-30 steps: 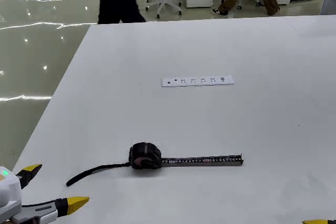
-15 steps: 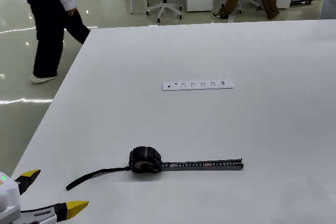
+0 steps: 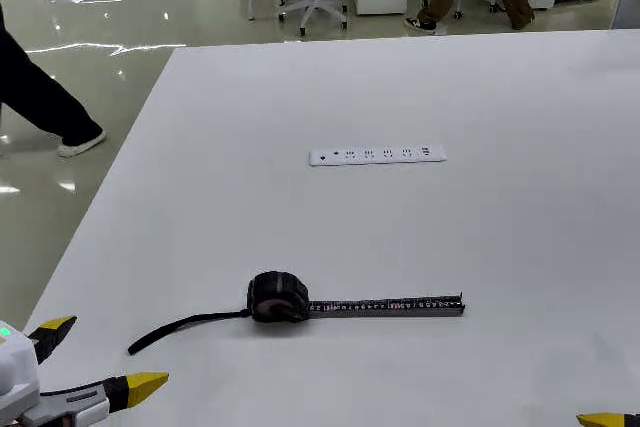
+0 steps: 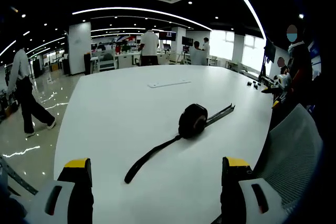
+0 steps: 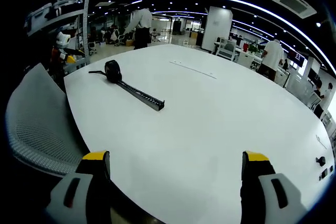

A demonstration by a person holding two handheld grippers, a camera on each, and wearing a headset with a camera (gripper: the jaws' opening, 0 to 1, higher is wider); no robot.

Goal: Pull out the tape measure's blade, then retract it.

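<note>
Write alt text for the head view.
A black tape measure lies on a white table, its blade pulled out rightward, strap trailing left. The left gripper, jaws open, shows at lower left; a power strip lies farther back.

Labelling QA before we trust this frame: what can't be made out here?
Blade markings: too small to read in the head view, blurred in the right gripper view.
Tape measure case: any lock button too small to tell, all views.
Right gripper: head view's bottom edge cuts it off, leaving one yellow fingertip.
Power strip: socket details too small, head view.
</note>
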